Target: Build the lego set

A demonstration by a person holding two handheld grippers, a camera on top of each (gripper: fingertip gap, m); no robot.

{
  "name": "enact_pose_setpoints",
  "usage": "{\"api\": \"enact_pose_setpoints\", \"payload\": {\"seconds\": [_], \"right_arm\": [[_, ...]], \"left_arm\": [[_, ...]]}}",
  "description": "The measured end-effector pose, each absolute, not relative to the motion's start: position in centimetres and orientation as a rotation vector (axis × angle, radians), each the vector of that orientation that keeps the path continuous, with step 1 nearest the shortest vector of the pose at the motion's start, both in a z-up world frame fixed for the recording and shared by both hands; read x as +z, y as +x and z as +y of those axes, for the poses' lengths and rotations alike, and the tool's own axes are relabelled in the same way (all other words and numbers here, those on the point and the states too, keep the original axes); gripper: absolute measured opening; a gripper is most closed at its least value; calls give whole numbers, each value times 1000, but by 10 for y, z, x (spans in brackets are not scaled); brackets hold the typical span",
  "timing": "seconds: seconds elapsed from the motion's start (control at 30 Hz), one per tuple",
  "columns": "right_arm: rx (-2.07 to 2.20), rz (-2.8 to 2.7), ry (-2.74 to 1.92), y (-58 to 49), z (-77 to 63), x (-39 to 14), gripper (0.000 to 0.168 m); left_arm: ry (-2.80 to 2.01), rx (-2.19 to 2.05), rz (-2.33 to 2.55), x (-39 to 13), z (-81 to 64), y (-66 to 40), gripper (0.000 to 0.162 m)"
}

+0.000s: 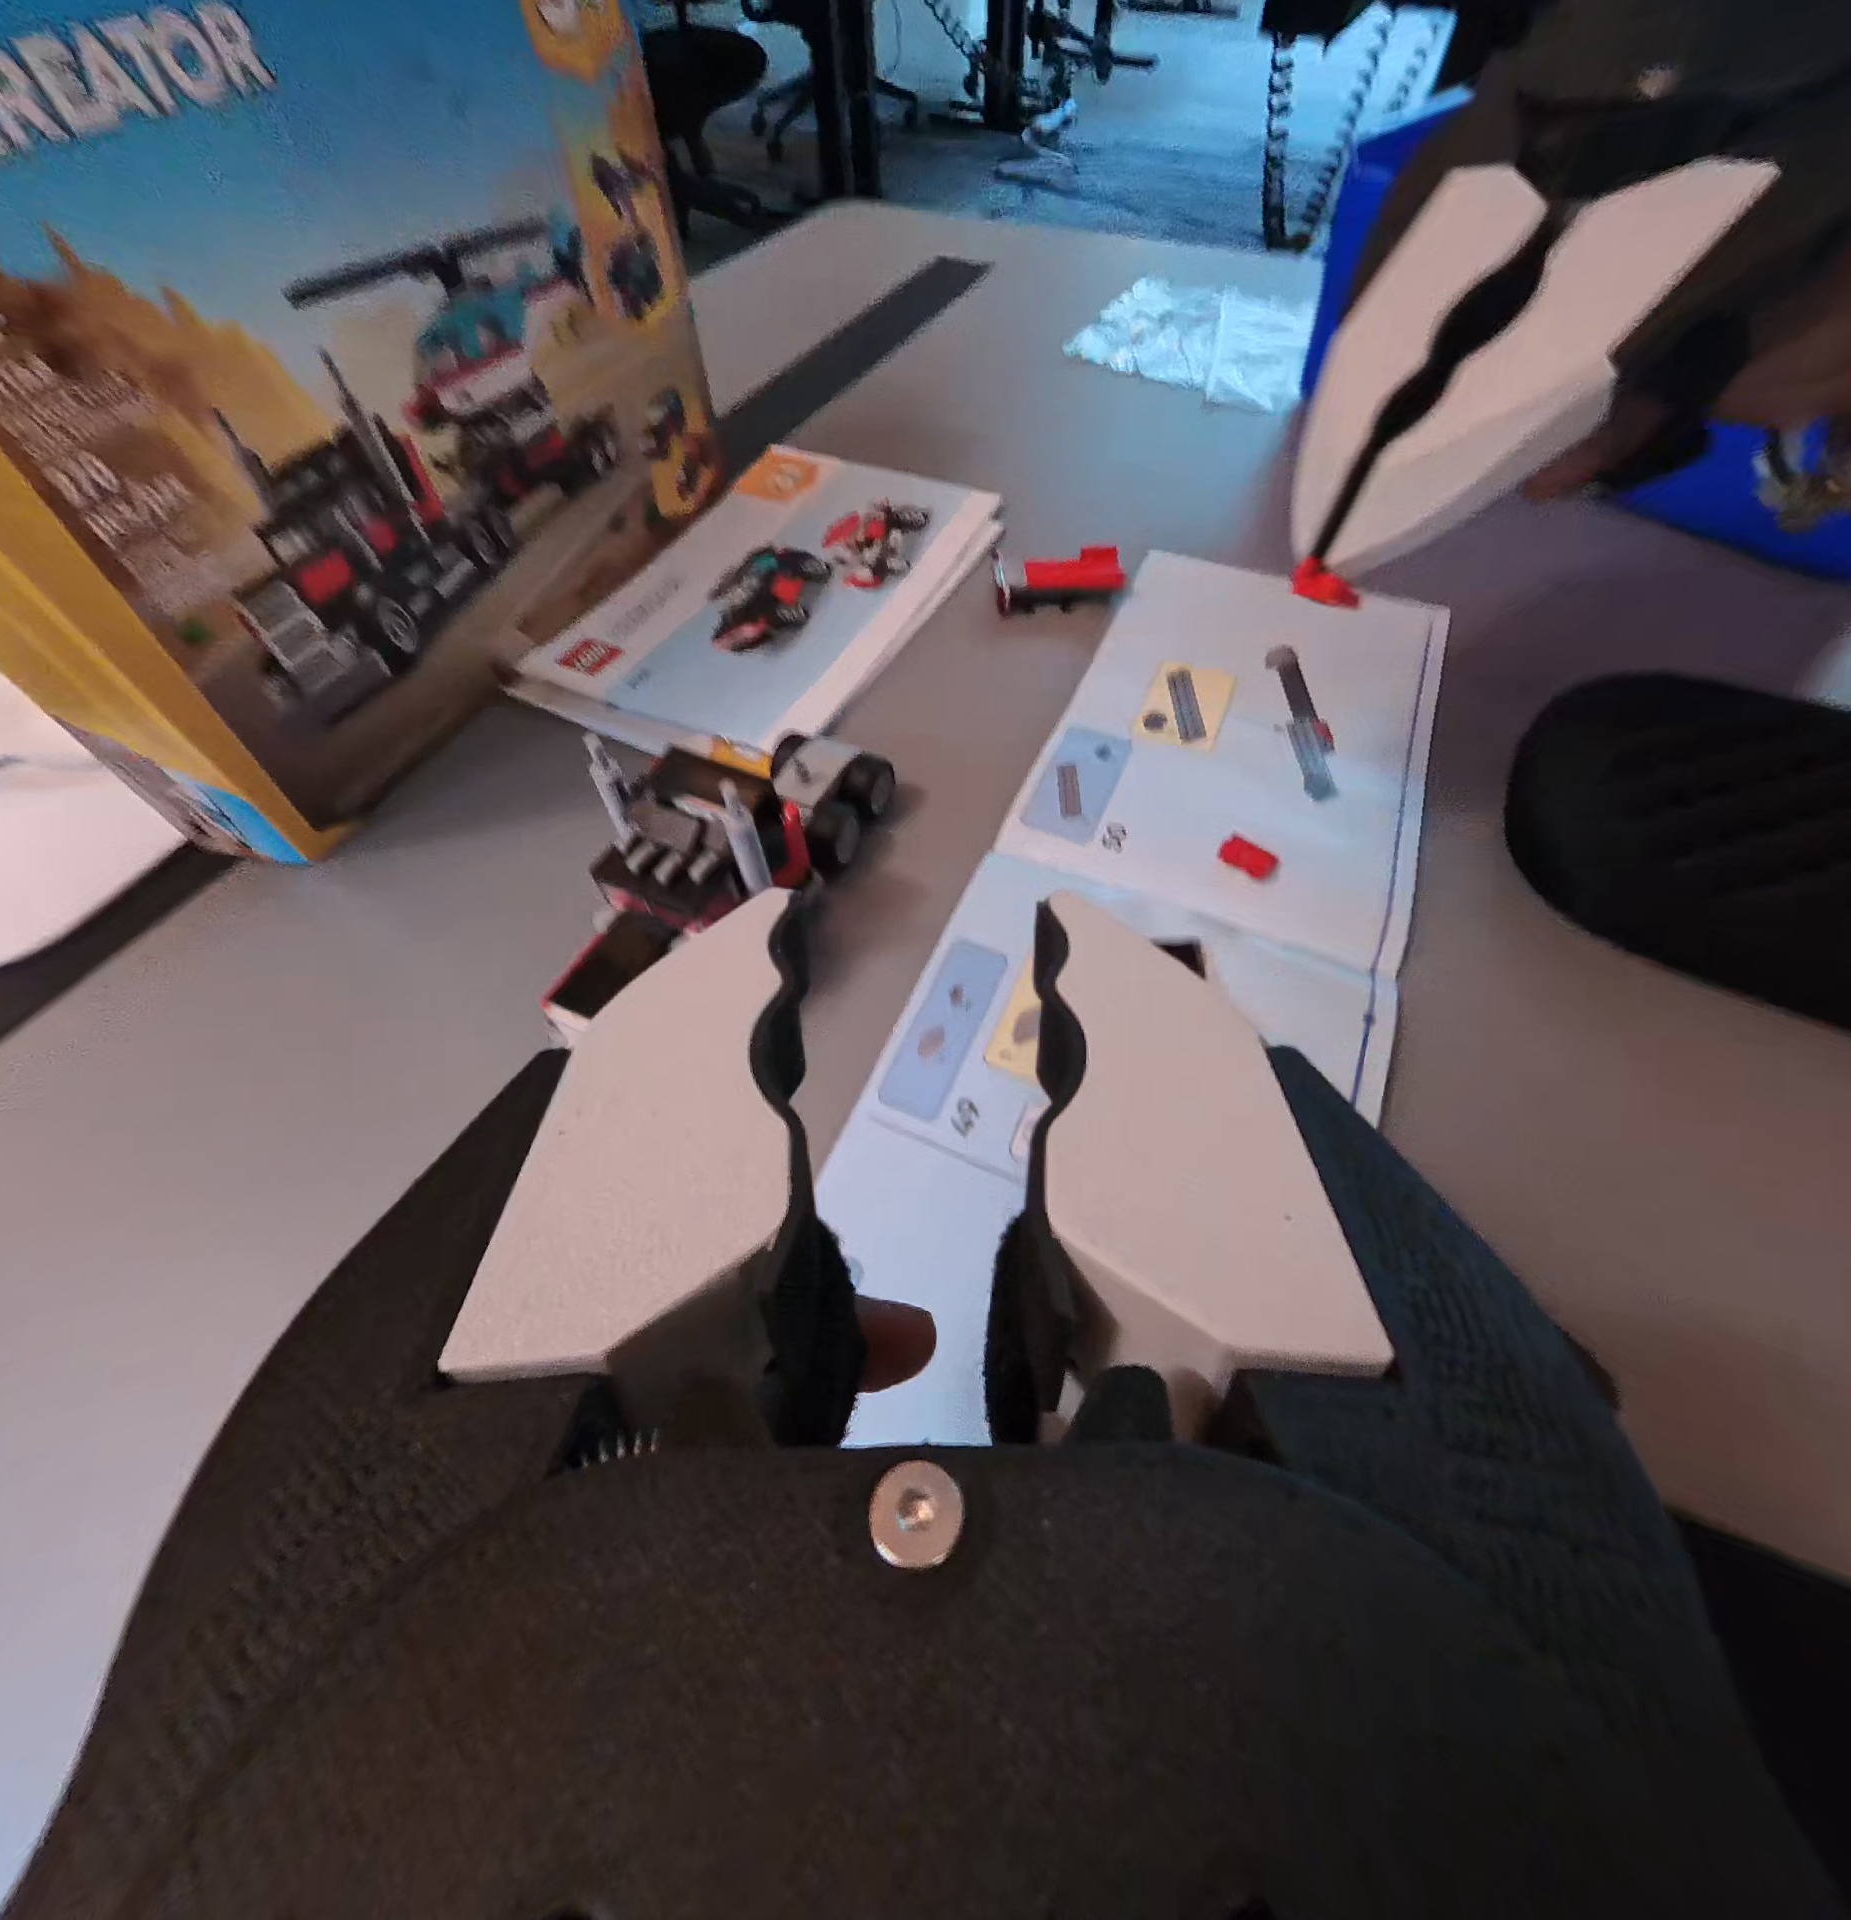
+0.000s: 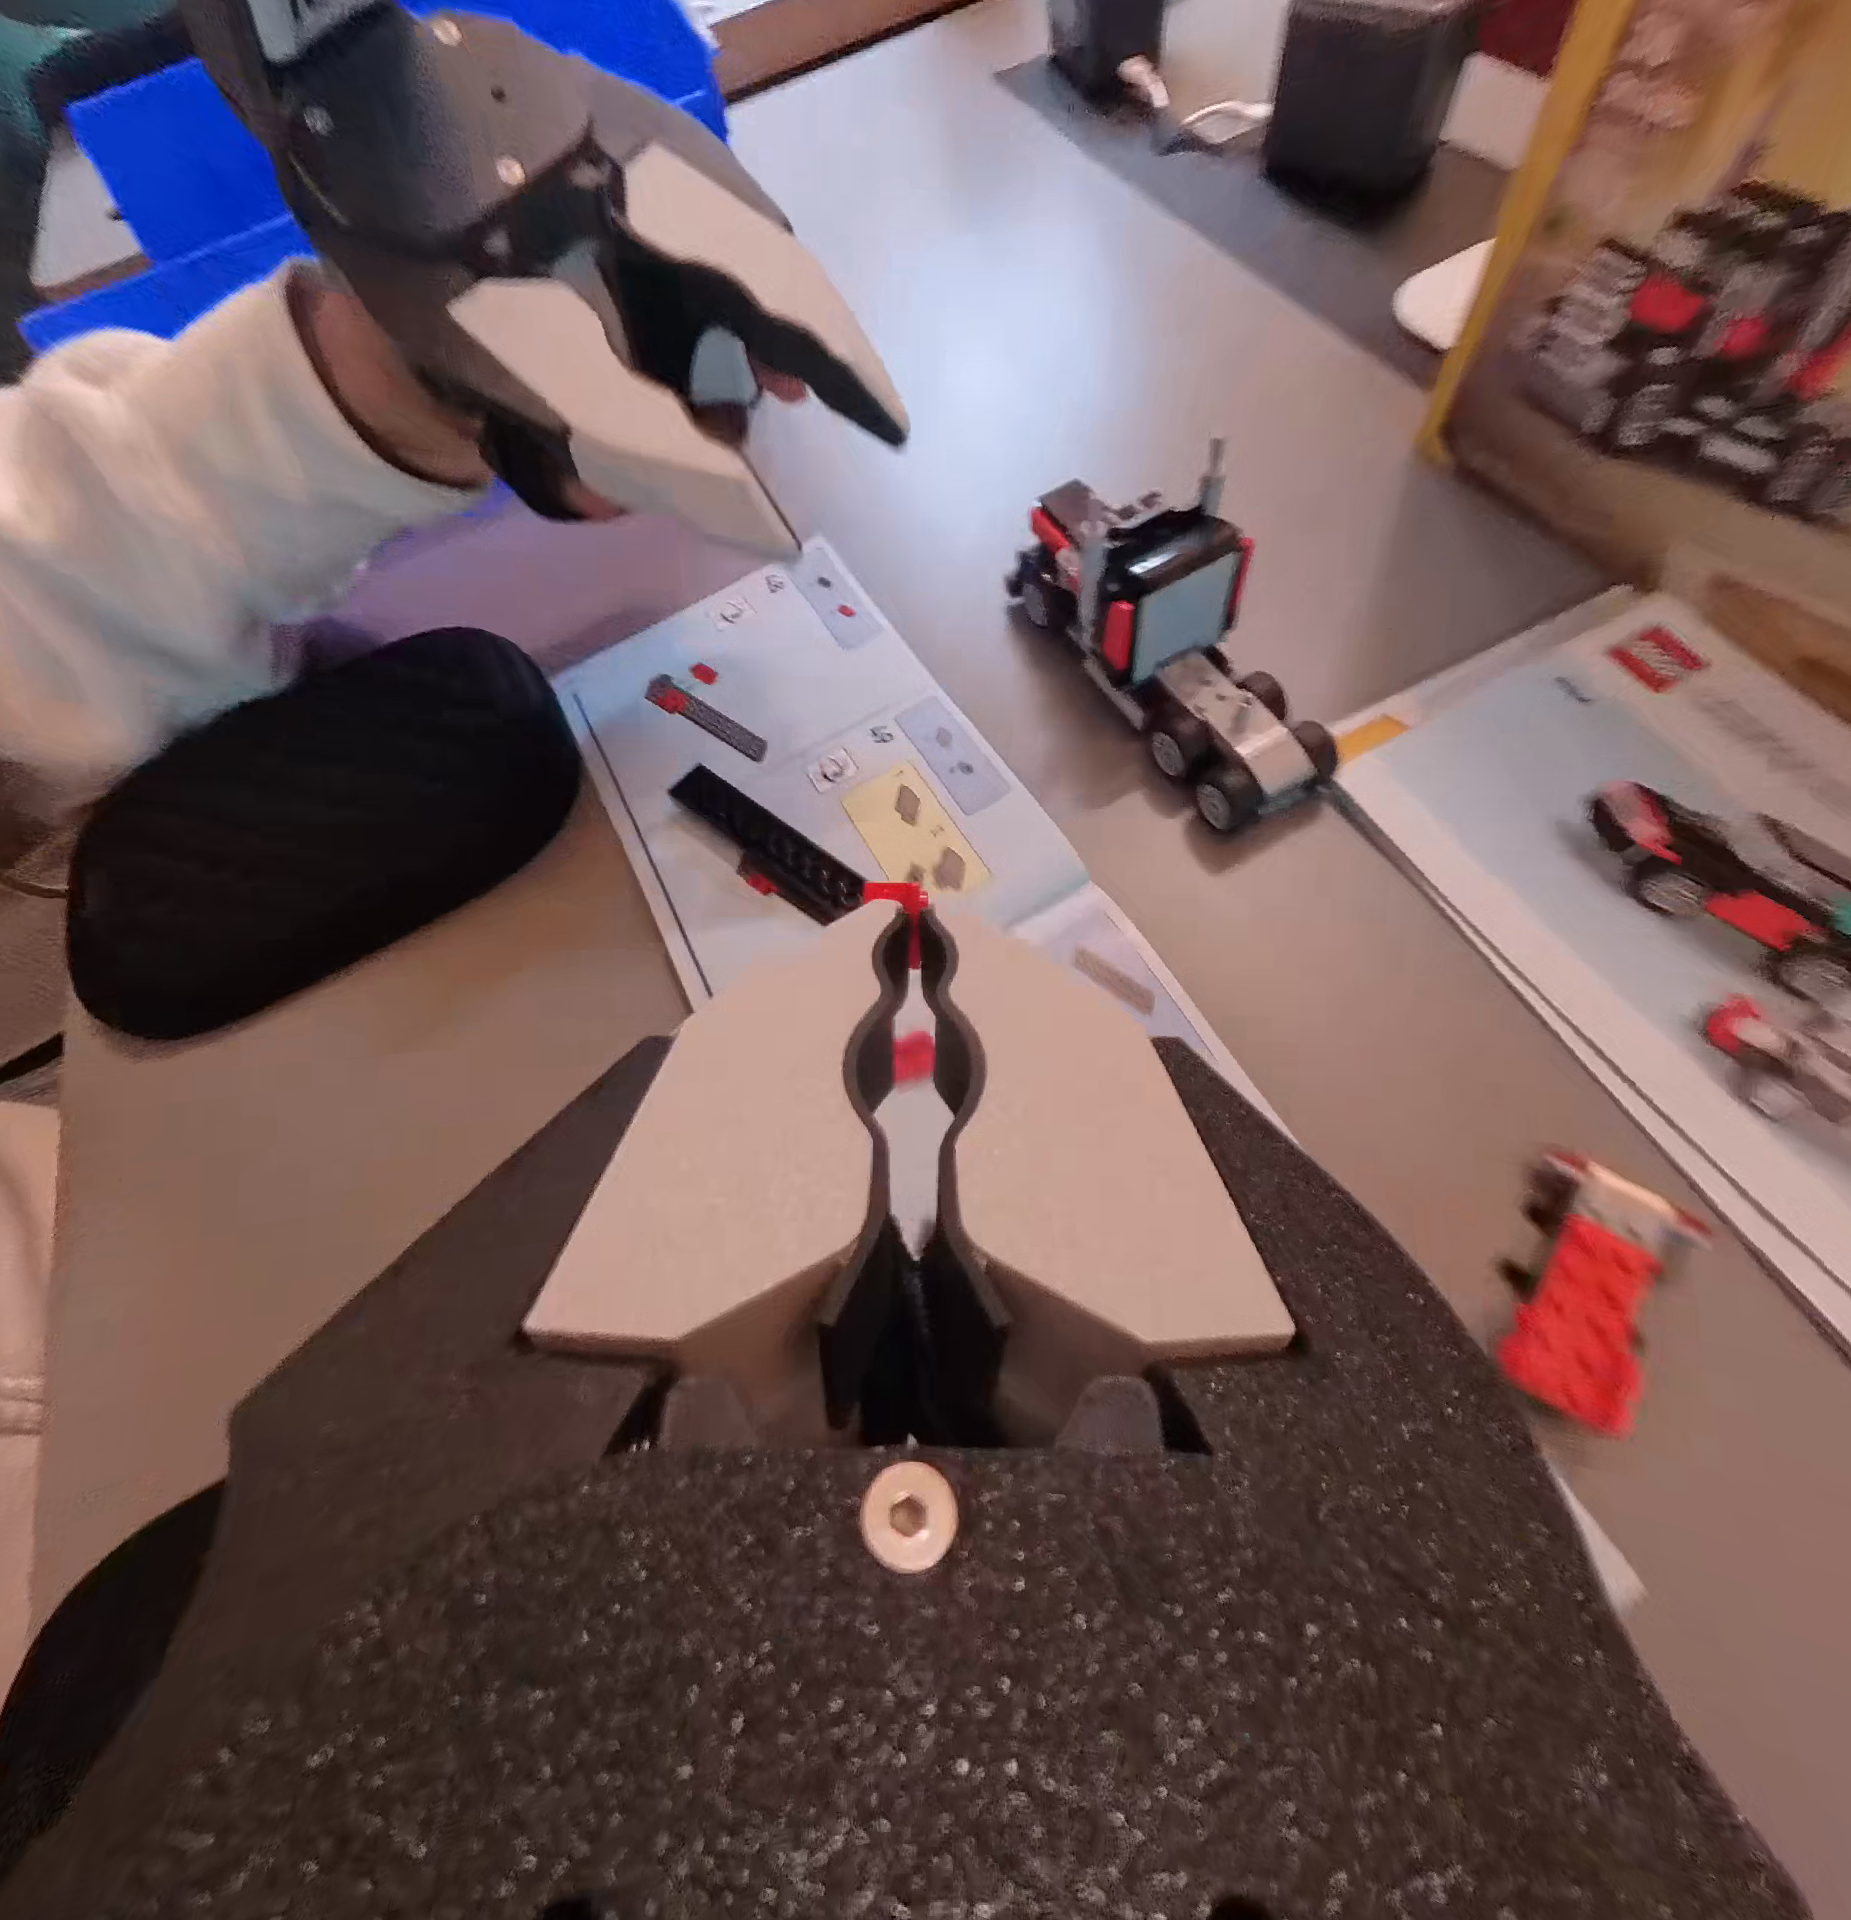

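Two grippers work my grey table (image 1: 225,1195), where the set's box (image 1: 277,416) stands behind the built truck (image 2: 1160,665). My left gripper (image 1: 916,925) hovers spread over the open instruction booklet (image 1: 1264,748); my right gripper (image 2: 913,925) pinches a small red piece (image 2: 893,894) beside a black plate (image 2: 765,831).

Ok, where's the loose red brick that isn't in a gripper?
In the left wrist view the loose red brick lies on the open instruction booklet, just ahead and right of the open left gripper, right of the truck.
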State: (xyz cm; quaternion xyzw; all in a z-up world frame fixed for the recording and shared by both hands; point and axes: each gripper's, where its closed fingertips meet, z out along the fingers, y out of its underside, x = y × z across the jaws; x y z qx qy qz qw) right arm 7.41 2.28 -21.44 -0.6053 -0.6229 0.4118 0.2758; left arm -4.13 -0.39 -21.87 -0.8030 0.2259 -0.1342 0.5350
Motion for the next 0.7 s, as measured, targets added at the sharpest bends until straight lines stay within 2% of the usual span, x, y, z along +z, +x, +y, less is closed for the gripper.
{"api": "enact_pose_setpoints", "payload": {"seconds": [0.1, 0.3, 0.7], "right_arm": [[1069, -1773, -1605, 48, 18, -230, 1], [984, -1802, -1529, 17, 25, -261, 2], [996, -1751, -1440, 23, 28, -269, 2]], "left_arm": [[-1954, -245, 582, -240, -11, -51, 42], [-1962, -245, 512, -240, -17, -73, 42], [-2008, -383, 541, -254, -24, -65, 39]]}}
